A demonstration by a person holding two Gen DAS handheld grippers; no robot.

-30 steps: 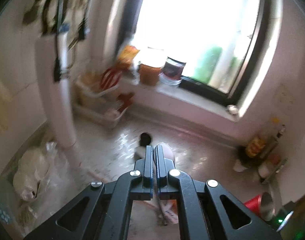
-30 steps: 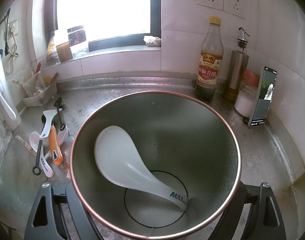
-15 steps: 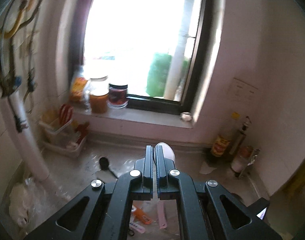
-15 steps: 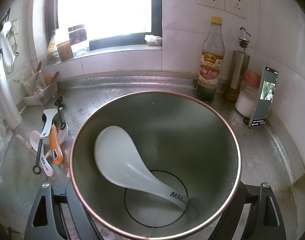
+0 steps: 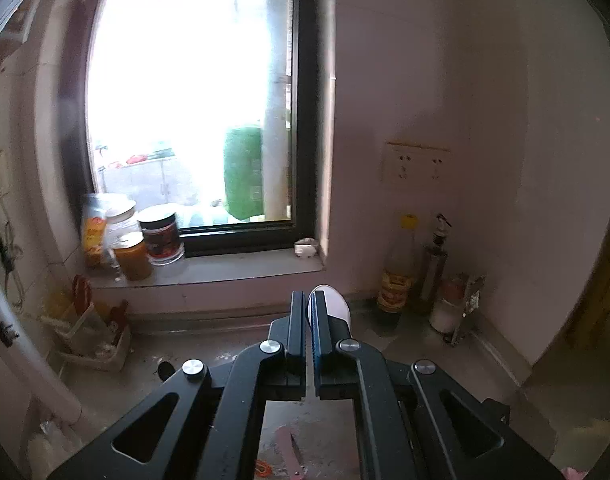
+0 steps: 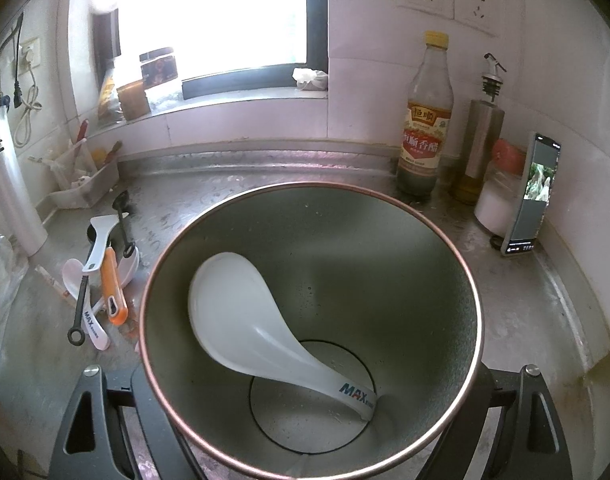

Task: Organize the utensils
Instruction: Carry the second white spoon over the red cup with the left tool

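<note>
My left gripper (image 5: 309, 300) is shut on a white spoon (image 5: 336, 306). Its bowl sticks out past the fingertips and its pale handle shows below the jaws. It hangs above the counter, facing the window. My right gripper (image 6: 309, 400) is shut on a metal cup (image 6: 385, 248) with a copper rim; the cup hides its fingertips. One white spoon (image 6: 241, 308) lies inside the cup, handle down. On the counter left of the cup lie loose utensils: an orange-handled tool (image 6: 114, 284), white spoons (image 6: 75, 276), a white scoop (image 6: 101, 240) and a black measuring spoon (image 6: 123, 224).
A vinegar bottle (image 6: 425, 120), an oil dispenser (image 6: 483, 136), a white jar (image 6: 495, 204) and a propped phone (image 6: 531, 196) stand at the back right. A plastic tray (image 6: 85, 188) sits at the back left by a white pipe (image 6: 9, 184). Jars (image 6: 157, 72) line the window sill.
The left gripper has risen and swung right with the spoon; its view went from the counter's left side to the window and right corner. The right gripper and cup have not moved.
</note>
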